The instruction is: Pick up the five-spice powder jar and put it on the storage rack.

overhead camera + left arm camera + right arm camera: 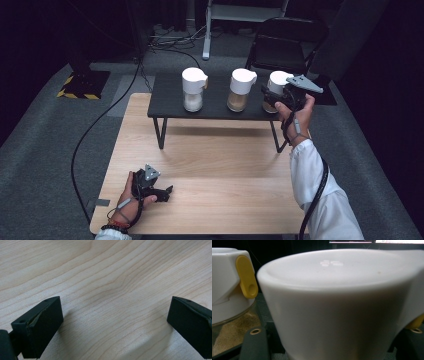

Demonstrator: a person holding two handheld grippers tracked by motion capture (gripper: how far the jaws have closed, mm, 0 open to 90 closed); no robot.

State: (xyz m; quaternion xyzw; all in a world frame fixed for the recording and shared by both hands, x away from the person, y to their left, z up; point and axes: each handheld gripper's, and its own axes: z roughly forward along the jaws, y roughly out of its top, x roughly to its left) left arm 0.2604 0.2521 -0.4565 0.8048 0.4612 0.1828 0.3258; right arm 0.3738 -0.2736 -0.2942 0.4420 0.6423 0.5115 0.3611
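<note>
Three white-lidded jars stand in a row on a low black shelf (170, 107). My right gripper (271, 98) (335, 331) is at the rightmost jar (276, 79) (337, 302), its jaws on either side of the jar's body and shut on it, below the wide white lid. The middle jar (240, 90) (229, 290) holds tan grains and has a yellow tab on its lid. A left jar (193, 90) holds white grains. My left gripper (167, 192) (115, 302) rests low over the wooden table (225, 165), open, with bare wood between its jaws.
The black shelf stands on thin legs at the far end of the wooden table. Behind it are a dark folding chair (285, 45) and a white stand (206, 50). A black cable (90, 130) trails across the grey floor at left.
</note>
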